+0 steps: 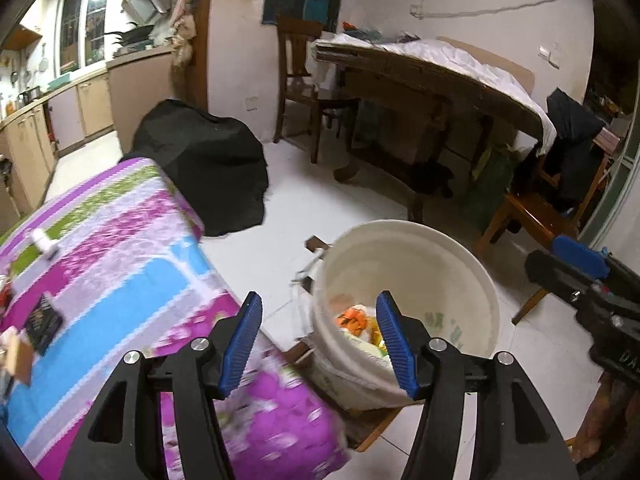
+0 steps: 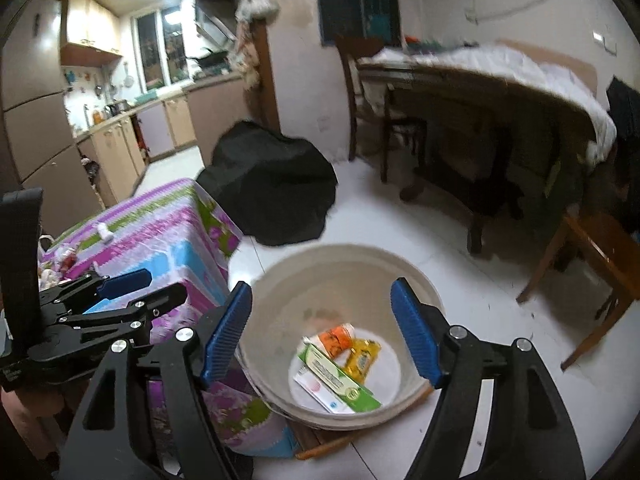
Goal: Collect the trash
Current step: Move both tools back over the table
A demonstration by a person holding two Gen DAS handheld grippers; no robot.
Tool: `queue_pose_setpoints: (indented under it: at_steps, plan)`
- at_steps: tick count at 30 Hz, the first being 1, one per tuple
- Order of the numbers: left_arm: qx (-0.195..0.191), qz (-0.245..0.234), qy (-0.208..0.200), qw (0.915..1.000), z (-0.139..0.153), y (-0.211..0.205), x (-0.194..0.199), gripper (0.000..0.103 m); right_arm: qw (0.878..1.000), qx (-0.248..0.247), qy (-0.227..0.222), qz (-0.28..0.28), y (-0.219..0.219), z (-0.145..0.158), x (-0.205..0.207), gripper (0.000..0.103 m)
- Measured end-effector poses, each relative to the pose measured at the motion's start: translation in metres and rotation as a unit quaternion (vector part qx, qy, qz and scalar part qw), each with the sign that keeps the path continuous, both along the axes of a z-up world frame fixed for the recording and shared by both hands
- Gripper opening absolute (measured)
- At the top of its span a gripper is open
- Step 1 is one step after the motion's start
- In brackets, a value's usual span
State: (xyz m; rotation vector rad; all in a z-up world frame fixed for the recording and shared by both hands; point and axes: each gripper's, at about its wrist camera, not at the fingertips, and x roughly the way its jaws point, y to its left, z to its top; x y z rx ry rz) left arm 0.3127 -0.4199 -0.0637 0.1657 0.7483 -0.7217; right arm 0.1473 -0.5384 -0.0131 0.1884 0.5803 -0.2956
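A white bucket [image 1: 400,226] [image 2: 340,248] stands on the floor beside a table with a flowered cloth [image 1: 120,240] [image 2: 160,220]. In the bucket lie a green and white box [image 2: 336,380], an orange wrapper [image 2: 338,336] [image 1: 352,316] and a yellow packet [image 2: 362,354]. My right gripper [image 2: 320,284] hangs open above the bucket with nothing between its fingers. My left gripper [image 1: 319,300] is open and empty too, over the table's corner and the bucket's left rim. A small white bottle [image 1: 42,240] [image 2: 105,232] and a dark packet [image 1: 42,322] lie on the cloth.
A black covered heap [image 1: 208,160] sits on the floor behind the flowered table. A long wooden table with a white sheet [image 1: 440,76] stands at the back, with a chair [image 1: 300,80] to its left and another [image 1: 536,208] near the bucket. Kitchen counters [image 1: 88,104] run along the left.
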Motion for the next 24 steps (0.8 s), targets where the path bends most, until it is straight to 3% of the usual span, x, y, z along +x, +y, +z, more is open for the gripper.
queue_pose_setpoints:
  at_steps: [7, 15, 19, 24]
  plan:
    - [-0.010, 0.049, -0.019, 0.9986, 0.015, 0.078, -0.005, 0.065, 0.998, -0.019, -0.047, 0.048, 0.047, 0.011, -0.004, 0.076]
    - [-0.011, 0.149, -0.019, 0.9886, 0.018, 0.204, 0.015, 0.070, 0.992, -0.006, -0.041, 0.122, 0.103, 0.007, 0.018, 0.079]
    - [-0.006, 0.226, -0.010, 0.9742, 0.013, 0.287, 0.030, 0.070, 0.988, 0.005, -0.032, 0.154, 0.130, 0.000, 0.036, 0.079]
    - [-0.012, 0.326, -0.004, 0.9453, 0.012, 0.398, 0.043, 0.074, 0.982, 0.013, -0.021, 0.189, 0.164, -0.007, 0.052, 0.079]
